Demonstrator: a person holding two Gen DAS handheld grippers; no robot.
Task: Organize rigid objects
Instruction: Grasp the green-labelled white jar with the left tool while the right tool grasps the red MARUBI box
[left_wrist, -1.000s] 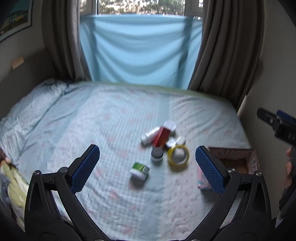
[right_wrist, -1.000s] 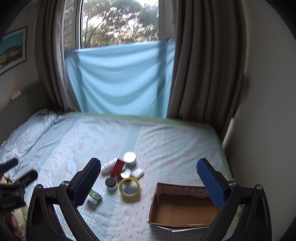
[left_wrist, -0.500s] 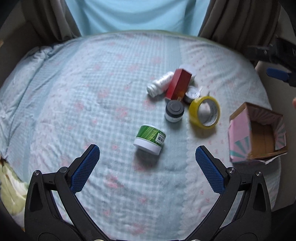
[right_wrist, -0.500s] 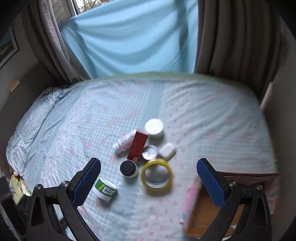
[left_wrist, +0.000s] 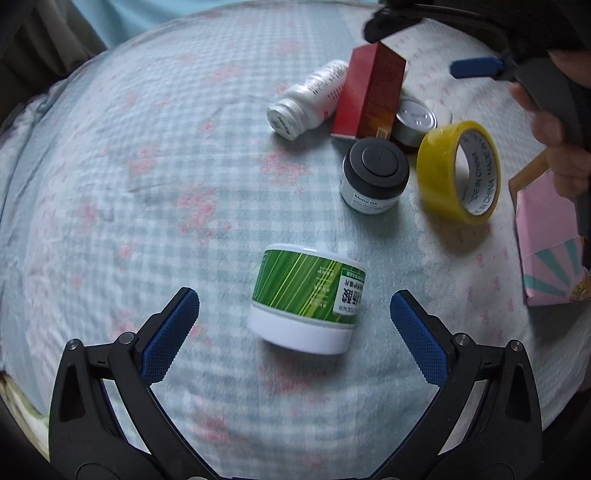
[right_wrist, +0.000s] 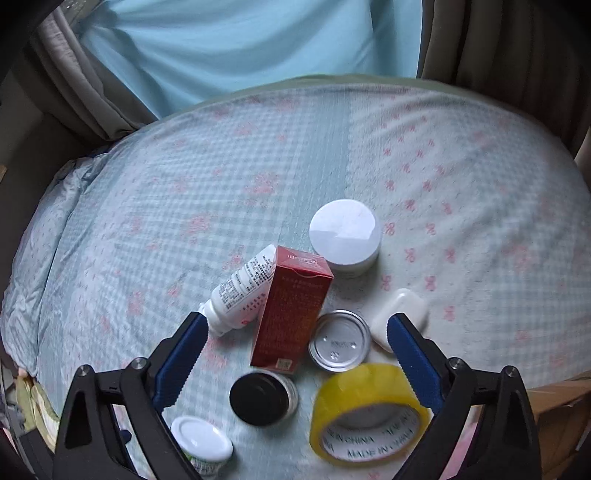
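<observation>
Your left gripper (left_wrist: 294, 308) is spread wide and empty, its blue pads flanking the green-labelled white plastic jar (left_wrist: 307, 300) on the checked blue bedspread (left_wrist: 147, 184) without touching it. Your right gripper (right_wrist: 294, 333) is equally wide and holds nothing, framing the upright red cardboard box (right_wrist: 290, 309), with the silver-lidded tin (right_wrist: 339, 340) just beside it and the yellow tape roll (right_wrist: 365, 413) nearer you.

Left tongs (left_wrist: 294, 308) and right tongs (right_wrist: 294, 332) both gape wide, angled downward.
</observation>
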